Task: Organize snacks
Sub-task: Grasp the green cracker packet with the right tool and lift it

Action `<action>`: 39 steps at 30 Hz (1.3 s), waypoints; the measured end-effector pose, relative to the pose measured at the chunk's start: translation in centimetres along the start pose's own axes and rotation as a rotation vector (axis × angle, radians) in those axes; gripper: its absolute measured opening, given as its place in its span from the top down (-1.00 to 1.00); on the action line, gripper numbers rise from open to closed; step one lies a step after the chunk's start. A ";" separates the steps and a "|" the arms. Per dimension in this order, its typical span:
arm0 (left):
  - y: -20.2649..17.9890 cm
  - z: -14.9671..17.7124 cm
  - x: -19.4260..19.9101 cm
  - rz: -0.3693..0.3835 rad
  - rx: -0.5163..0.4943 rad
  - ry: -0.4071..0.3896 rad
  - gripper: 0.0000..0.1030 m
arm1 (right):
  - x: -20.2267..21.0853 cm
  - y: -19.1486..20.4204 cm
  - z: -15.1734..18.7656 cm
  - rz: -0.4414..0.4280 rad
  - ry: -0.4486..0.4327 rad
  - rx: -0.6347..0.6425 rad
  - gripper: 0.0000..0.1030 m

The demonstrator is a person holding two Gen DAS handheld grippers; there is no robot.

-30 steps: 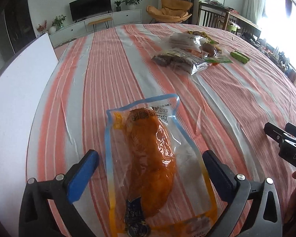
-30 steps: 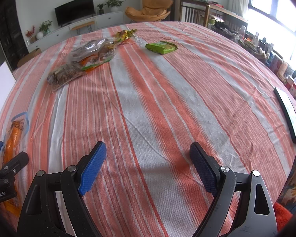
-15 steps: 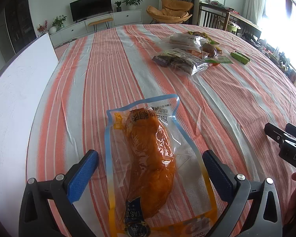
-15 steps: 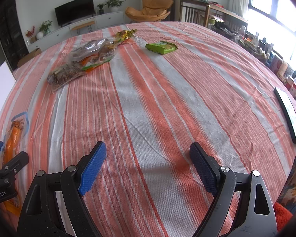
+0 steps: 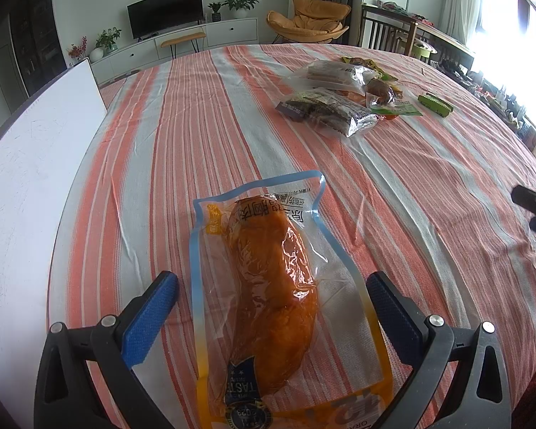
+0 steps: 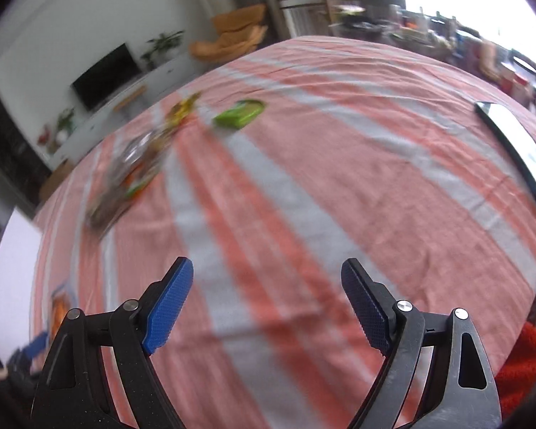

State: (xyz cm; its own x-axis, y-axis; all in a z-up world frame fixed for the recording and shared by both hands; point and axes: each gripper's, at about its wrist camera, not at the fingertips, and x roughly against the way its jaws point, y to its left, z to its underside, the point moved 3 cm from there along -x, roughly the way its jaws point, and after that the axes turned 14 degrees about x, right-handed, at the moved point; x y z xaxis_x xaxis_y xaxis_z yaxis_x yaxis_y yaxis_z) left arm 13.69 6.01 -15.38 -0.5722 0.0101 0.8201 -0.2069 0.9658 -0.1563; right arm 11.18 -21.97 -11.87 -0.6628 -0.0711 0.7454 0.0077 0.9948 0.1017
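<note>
**Snack pouch straddled, not yet gripped**

Vacuum-sealed orange snack pouch (image 5: 271, 286) lying flat on the striped tablecloth (image 5: 203, 136), lengthwise between the spread fingers of the left gripper (image 5: 271, 307), touched by neither pad. Right gripper (image 6: 268, 304) likewise spread wide and holding nothing, raised over bare cloth, its view blurred. Other snacks well apart: clear-wrapped pile (image 5: 334, 107) and green packet (image 5: 435, 103) at the far side.

Risks, as judged: slick film slipping out of a shallow pinch; closing on the loose border alone, leaving the heavy contents to sag and swing; pads snagging and dragging the cloth if brought too low; pouch wider than a tidy bite, so crumpling rather than lifting.
</note>
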 end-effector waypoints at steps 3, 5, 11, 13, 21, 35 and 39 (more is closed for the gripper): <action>0.0 0.0 0.0 0.001 0.000 0.000 -1.00 | -1.9 -0.5 -2.3 0.015 0.032 0.076 -0.69; 0.0 0.0 0.0 0.000 0.000 0.000 -1.00 | -3.2 -1.1 -4.6 0.011 0.018 0.145 -0.69; 0.0 0.0 0.0 0.000 0.000 0.000 -1.00 | -11.6 -1.5 -11.5 -0.065 0.134 0.448 -0.69; 0.0 0.0 0.0 0.000 0.000 0.000 -1.00 | -13.2 -1.5 -12.5 -0.039 0.119 0.483 -0.70; 0.0 0.0 0.0 0.000 0.000 -0.001 -1.00 | -17.1 -0.8 -16.8 0.014 0.134 0.406 -0.58; 0.0 0.1 0.0 0.000 0.001 -0.002 -1.00 | -10.8 1.2 -9.9 0.055 0.099 0.330 -0.09; 0.0 0.1 0.0 0.000 0.000 -0.001 -1.00 | -7.9 2.2 -6.7 0.071 0.131 0.284 -0.09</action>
State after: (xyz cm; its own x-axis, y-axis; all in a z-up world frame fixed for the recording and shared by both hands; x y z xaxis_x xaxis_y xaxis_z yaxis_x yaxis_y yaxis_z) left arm 13.65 5.99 -15.46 -0.5734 0.0100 0.8192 -0.2070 0.9657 -0.1567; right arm 21.44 -19.67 -13.11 -0.5663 0.0087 0.8242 -0.1712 0.9769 -0.1279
